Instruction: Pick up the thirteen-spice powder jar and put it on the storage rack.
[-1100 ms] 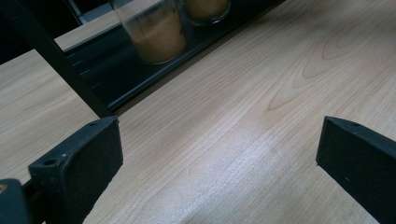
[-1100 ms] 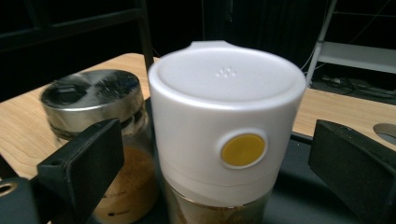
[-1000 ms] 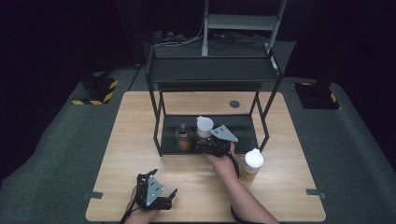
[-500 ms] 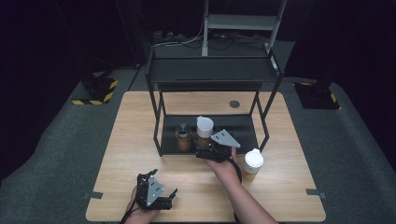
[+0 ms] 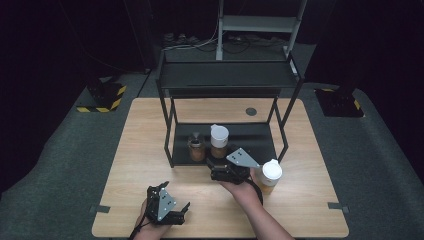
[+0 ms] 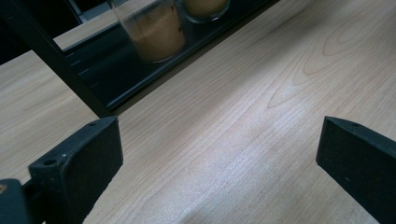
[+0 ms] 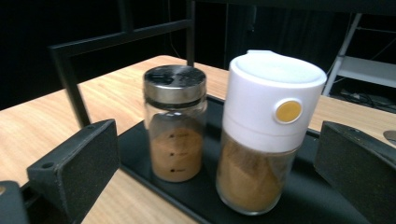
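Note:
A small glass jar with a metal lid (image 7: 175,123) (image 5: 196,148) and a taller jar with a white cap (image 7: 268,130) (image 5: 219,140) stand side by side on the rack's black lower tray (image 7: 303,200) (image 5: 250,145); both hold brown powder. My right gripper (image 7: 219,158) (image 5: 214,165) is open just in front of them, touching neither. A second white-capped jar (image 5: 270,175) stands on the table to the right of that hand. My left gripper (image 6: 222,154) (image 5: 181,212) is open over bare wood near the front edge, with the jars (image 6: 156,28) farther off.
The black metal rack (image 5: 227,75) stands at the table's middle, its front left leg (image 6: 51,56) (image 5: 170,150) near the jars. A dark round hole (image 5: 251,111) marks the tabletop behind the rack. Light wood table (image 5: 140,140) spreads to both sides.
My right gripper has drawn back from the white-capped jar on the tray toward the table's front edge. The jars and the left gripper have stayed put.

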`<state>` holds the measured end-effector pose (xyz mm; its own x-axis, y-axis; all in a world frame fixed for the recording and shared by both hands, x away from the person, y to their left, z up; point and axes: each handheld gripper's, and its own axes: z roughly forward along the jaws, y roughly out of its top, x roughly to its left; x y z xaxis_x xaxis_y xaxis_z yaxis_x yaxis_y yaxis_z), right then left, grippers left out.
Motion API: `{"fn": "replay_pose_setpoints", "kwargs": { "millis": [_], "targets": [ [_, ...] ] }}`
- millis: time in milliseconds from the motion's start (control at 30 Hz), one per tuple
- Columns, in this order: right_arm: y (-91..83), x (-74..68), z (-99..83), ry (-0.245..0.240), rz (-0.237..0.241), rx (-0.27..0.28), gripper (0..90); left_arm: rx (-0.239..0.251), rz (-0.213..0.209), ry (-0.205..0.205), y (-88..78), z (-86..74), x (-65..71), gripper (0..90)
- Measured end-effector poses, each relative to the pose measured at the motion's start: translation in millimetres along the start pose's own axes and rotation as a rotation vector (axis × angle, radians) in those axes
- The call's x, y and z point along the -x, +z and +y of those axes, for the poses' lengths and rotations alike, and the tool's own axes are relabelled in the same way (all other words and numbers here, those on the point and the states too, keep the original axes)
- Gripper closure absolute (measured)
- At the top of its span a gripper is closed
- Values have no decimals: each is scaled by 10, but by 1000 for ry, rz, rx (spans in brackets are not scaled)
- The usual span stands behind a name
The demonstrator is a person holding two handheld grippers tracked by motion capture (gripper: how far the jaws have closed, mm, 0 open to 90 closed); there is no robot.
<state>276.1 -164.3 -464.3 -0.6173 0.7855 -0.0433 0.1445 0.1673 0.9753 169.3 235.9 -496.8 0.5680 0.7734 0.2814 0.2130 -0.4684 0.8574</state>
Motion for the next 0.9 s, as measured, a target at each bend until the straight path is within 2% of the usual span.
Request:
{"fn": "replay_pose_setpoints", "kwargs": {
  "millis": [567,900],
  "targets": [
    [-396,-84,-170,-56,71,-6,0,-4,2,10,6,9,12,8],
    [-599,-93,-324,-81,80,-29,0,-6,3,13,6,11,15,9]
  ]
}}
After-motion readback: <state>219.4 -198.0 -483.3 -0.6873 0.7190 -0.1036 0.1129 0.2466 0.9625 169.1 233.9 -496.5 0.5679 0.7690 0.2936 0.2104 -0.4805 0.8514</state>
